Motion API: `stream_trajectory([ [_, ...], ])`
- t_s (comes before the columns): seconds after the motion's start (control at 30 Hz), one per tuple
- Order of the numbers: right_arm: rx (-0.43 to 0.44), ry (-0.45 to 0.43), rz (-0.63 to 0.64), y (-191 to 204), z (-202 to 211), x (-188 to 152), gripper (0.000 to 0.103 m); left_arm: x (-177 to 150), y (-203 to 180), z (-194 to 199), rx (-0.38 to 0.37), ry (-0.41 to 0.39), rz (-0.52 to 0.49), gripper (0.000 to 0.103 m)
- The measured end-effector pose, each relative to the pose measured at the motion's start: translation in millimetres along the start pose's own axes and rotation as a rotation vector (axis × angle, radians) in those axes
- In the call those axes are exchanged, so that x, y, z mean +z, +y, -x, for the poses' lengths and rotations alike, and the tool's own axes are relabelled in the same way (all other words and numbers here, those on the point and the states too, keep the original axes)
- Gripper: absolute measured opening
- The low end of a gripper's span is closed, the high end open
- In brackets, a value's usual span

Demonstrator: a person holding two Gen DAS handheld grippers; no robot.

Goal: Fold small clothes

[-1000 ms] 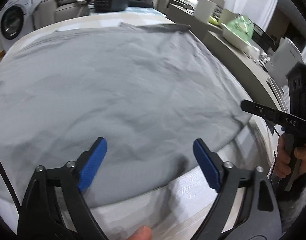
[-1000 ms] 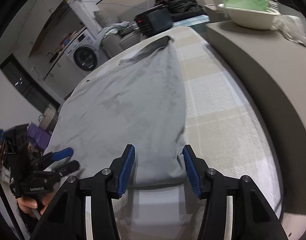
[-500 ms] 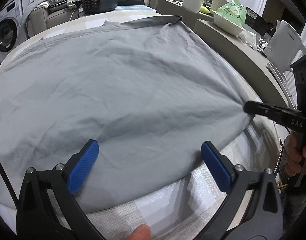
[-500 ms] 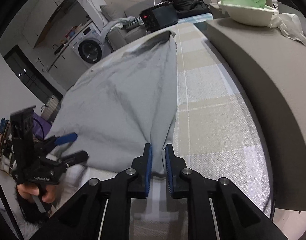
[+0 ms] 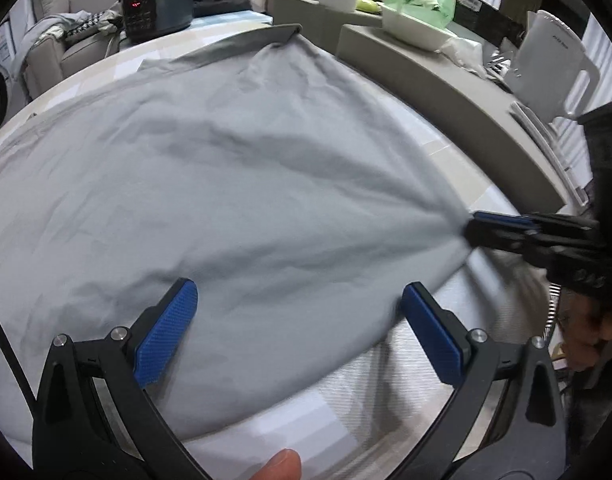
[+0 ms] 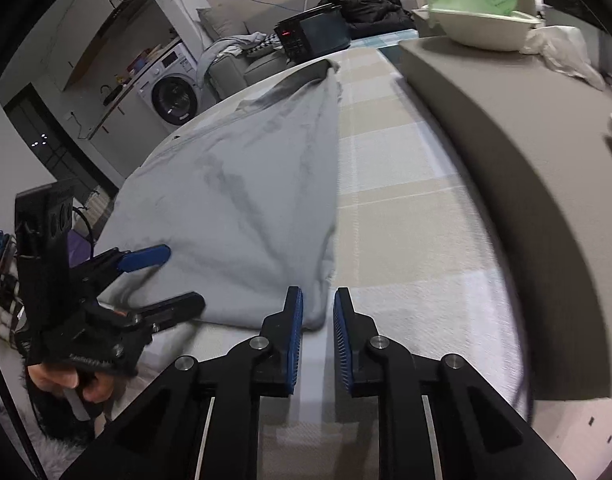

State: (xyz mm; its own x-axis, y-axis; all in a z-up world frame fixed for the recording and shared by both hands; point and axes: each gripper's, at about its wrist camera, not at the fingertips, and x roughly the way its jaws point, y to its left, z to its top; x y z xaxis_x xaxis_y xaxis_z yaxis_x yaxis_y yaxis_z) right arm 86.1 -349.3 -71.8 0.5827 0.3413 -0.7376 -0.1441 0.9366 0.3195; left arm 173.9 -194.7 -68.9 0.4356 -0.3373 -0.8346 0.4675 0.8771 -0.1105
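Note:
A grey garment (image 5: 234,184) lies spread on the checked table (image 6: 405,216); it also shows in the right wrist view (image 6: 246,208). My left gripper (image 5: 298,332) is open, its blue pads over the garment's near edge, holding nothing. My right gripper (image 6: 317,320) has its jaws a little apart around the garment's near right corner, with cloth between the tips. In the left wrist view the right gripper (image 5: 477,228) sits at the garment's pulled-out right corner. In the right wrist view the left gripper (image 6: 166,276) is open at the near left edge.
A grey counter (image 6: 525,152) runs along the right side with a white bowl (image 6: 489,28), green bag and kettle (image 5: 549,64). A black radio (image 5: 158,12) stands beyond the table's far end. A washing machine (image 6: 174,96) is at the back left.
My right gripper shut on the garment's right corner, then loosened a little, and the corner stays drawn out to the right. My left gripper stayed open over the near edge.

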Motion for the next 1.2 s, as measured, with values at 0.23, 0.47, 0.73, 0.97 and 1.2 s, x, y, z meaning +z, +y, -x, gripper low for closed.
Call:
stream_trajectory([
  [0.23,0.011,-0.064,-0.081,-9.7,-7.1,41.4,0.029,6.2,18.1,0.8,0.005,-0.004,0.075,0.101],
  [0.47,-0.031,-0.011,-0.07,1.7,-52.5,83.6,0.027,16.1,50.5,-8.1,0.133,-0.008,0.149,0.102],
  [0.73,-0.075,-0.107,-0.098,1.9,-71.8,162.5,0.029,9.6,49.1,-9.5,0.154,-0.009,0.085,0.102],
  [0.97,-0.216,-0.063,0.022,-1.2,-114.9,221.8,0.027,8.6,56.7,-6.3,0.136,0.021,0.063,0.102],
  [1.2,-0.244,-0.02,0.182,12.2,-135.2,229.5,0.005,4.4,114.8,21.8,0.14,-0.014,0.186,0.102],
])
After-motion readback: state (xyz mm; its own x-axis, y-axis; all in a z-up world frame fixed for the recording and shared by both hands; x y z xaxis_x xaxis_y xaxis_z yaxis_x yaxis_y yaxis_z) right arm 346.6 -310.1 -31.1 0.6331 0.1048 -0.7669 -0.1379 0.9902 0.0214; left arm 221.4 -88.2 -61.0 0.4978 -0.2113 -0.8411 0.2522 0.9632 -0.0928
